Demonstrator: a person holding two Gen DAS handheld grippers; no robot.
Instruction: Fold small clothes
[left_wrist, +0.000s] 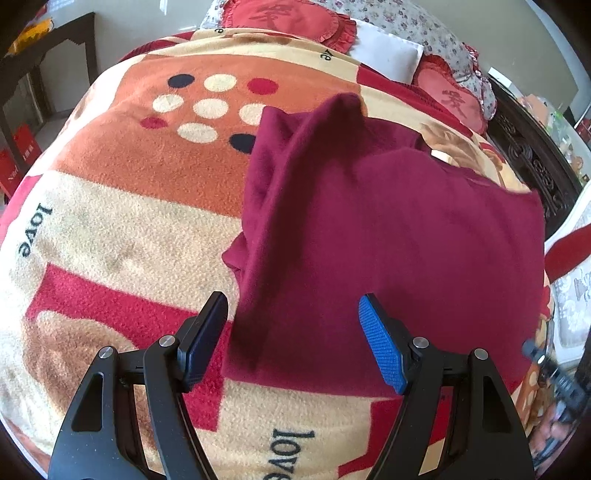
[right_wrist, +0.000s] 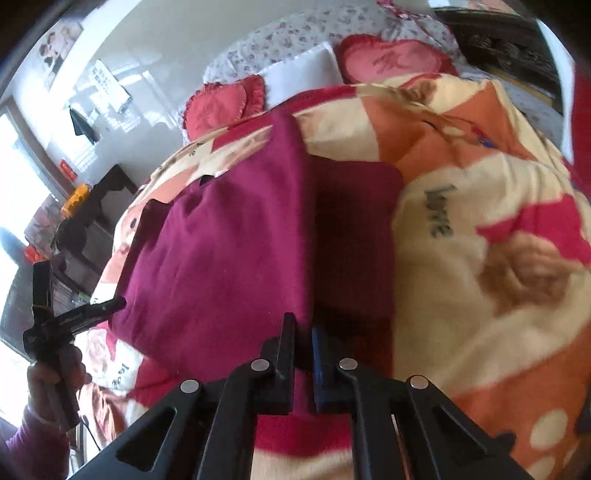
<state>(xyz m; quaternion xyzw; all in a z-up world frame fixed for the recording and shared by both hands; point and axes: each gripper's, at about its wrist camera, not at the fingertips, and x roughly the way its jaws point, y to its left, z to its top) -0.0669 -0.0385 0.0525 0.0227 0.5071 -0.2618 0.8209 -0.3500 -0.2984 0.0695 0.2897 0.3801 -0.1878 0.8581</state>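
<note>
A maroon garment (left_wrist: 388, 236) lies on a patterned fleece blanket (left_wrist: 122, 206) on a bed. Its left part is folded over, with a sleeve ridge running up the middle. My left gripper (left_wrist: 293, 332) is open and empty, its fingers just above the garment's near left edge. In the right wrist view the garment (right_wrist: 229, 236) has its right side lifted into a fold. My right gripper (right_wrist: 303, 347) is shut on the garment's near edge at that fold. The left gripper (right_wrist: 74, 317) shows at the far left of this view, held in a hand.
Red heart cushions (left_wrist: 291, 18) and a white pillow (left_wrist: 388, 51) lie at the head of the bed. A dark carved bedframe (left_wrist: 528, 155) runs along the right. A dark table (right_wrist: 99, 206) stands beside the bed. The blanket (right_wrist: 480, 236) spreads around the garment.
</note>
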